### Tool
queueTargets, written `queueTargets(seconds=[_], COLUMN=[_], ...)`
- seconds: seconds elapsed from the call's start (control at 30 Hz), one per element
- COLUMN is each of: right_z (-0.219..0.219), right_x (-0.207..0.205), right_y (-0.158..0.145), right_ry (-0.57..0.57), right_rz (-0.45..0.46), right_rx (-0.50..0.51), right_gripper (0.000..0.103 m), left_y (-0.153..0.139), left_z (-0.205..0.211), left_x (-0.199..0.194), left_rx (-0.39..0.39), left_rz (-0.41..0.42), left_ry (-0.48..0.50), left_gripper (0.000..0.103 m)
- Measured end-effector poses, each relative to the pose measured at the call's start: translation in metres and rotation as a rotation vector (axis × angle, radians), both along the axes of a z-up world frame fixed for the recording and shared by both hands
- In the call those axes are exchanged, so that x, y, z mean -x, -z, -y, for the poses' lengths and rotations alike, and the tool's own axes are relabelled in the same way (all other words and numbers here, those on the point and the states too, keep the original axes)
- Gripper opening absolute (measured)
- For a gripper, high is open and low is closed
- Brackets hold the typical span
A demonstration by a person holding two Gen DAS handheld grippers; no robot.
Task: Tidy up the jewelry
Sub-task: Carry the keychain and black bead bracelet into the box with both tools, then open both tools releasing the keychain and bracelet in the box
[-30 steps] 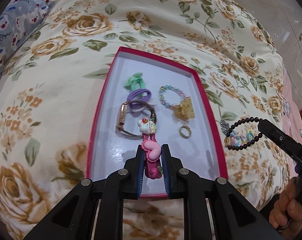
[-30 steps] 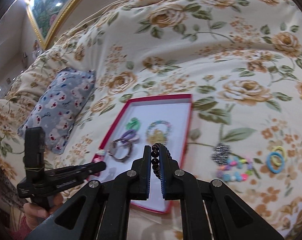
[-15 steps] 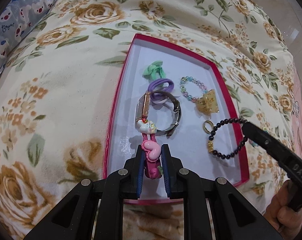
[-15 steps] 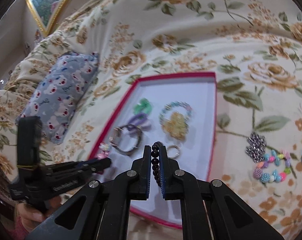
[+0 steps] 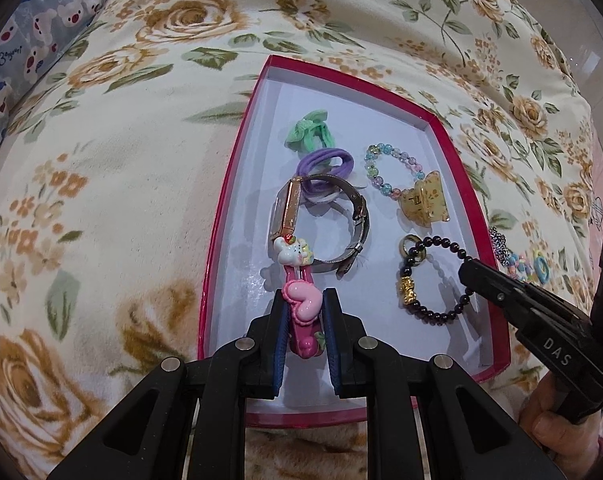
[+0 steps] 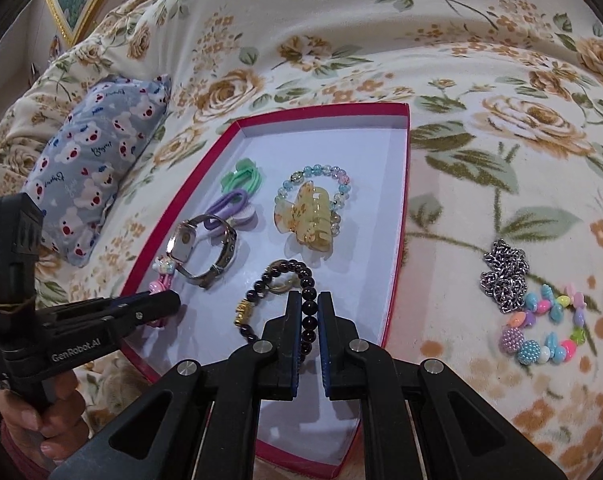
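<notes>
Two fisheye views, each mounted on a hand-held gripper, looking forward along its fingers and steeply down at a flowered blanket [image 5: 133, 184].

Left wrist view: close above the near end of a red-rimmed tray [image 5: 237, 168], facing along its length; left gripper [image 5: 304, 312] at bottom centre, right gripper [image 5: 471, 276] entering from the right edge.

Right wrist view: close over the same tray [image 6: 401, 208], from its near right corner, angled toward a blue pillow [image 6: 97, 160]; right gripper [image 6: 309, 312] at bottom centre, left gripper [image 6: 169, 300] entering from the left.

Shared by both: tray, blanket, pillow [image 5: 29, 36], and both grippers.
</notes>
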State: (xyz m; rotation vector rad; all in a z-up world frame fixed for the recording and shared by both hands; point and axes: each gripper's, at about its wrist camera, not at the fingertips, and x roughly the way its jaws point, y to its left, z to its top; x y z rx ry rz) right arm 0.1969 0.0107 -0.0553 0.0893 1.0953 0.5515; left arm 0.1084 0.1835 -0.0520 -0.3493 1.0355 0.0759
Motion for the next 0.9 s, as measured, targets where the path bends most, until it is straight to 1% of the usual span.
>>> queueTargets(seconds=[0.17, 0.3, 0.5, 0.6, 0.83, 0.87, 0.9], right_z=[0.0, -0.002, 0.0, 0.003, 0.014, 0.017, 0.019], right_x=[-0.001, -0.001, -0.002, -0.001, 0.004, 0.006, 0.008], right_y=[0.004, 0.004, 0.003, -0.002, -0.02, -0.024, -0.027], right_ry=[-0.005, -0.013, -0.003, 0.0, 0.022, 0.026, 0.031], right_rz=[-0.016, -0.013, -0.016, -0.009, 0.019, 0.025, 0.031], right_rx=[0.015, 0.02, 0.007, -0.016, -0.052, -0.058, -0.063], right_gripper=[0.008, 0.012, 0.012, 0.013, 0.025, 0.026, 0.03], left_y=[0.0, 0.0, -0.001, -0.002, -0.013, -0.015, -0.017], left_z=[0.001, 0.002, 0.003, 0.002, 0.004, 0.005, 0.006], left_x=[0.001, 0.001, 0.003, 0.004, 0.013, 0.014, 0.016], left_rx=[-0.005, -0.013, -0.022, -0.023, -0.036, -0.036, -0.039], left_rz=[-0.002, -0.005, -0.007, -0.007, 0.019, 0.023, 0.027], left_ry=[-0.002, -0.003, -0.013, -0.019, -0.026, -0.025, -0.024], left_gripper=[0.016, 0.017, 0.018, 0.019, 0.024, 0.026, 0.029])
